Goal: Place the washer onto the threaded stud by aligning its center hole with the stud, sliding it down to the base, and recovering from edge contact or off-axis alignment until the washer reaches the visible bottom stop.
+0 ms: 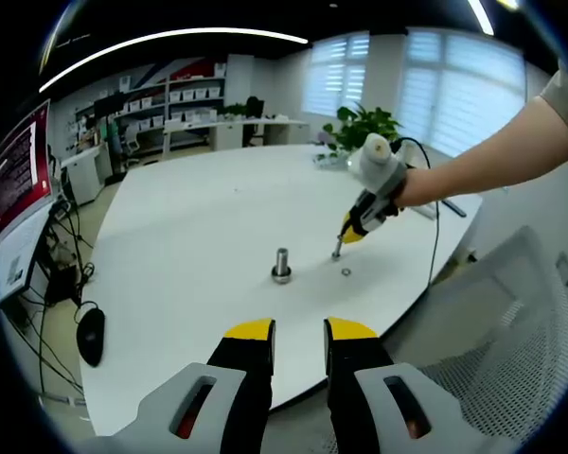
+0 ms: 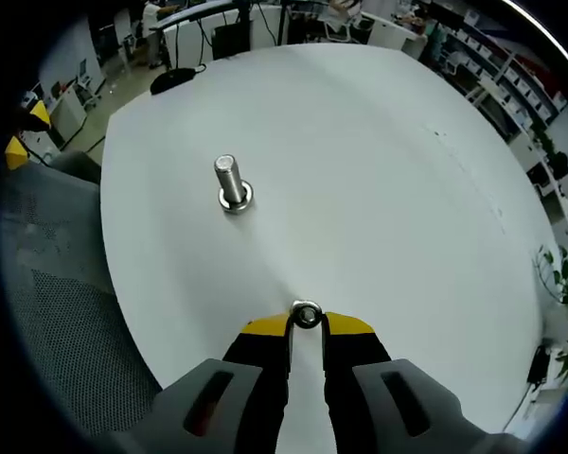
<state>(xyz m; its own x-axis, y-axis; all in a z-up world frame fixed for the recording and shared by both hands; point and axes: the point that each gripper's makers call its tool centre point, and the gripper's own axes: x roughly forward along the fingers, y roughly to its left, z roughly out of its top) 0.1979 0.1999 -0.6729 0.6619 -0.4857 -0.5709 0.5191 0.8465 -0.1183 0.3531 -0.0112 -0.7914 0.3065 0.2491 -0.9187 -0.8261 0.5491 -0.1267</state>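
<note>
— Holding the washer, is it?

— Yes; the right claw pinches the tiny metal ring by its edge, low over the table; the stud stands apart; the left claw waits apart, holding nothing.

— Will it slip?

— Maybe; it looks thin, hard, light and smooth; keep the hole free.
</note>
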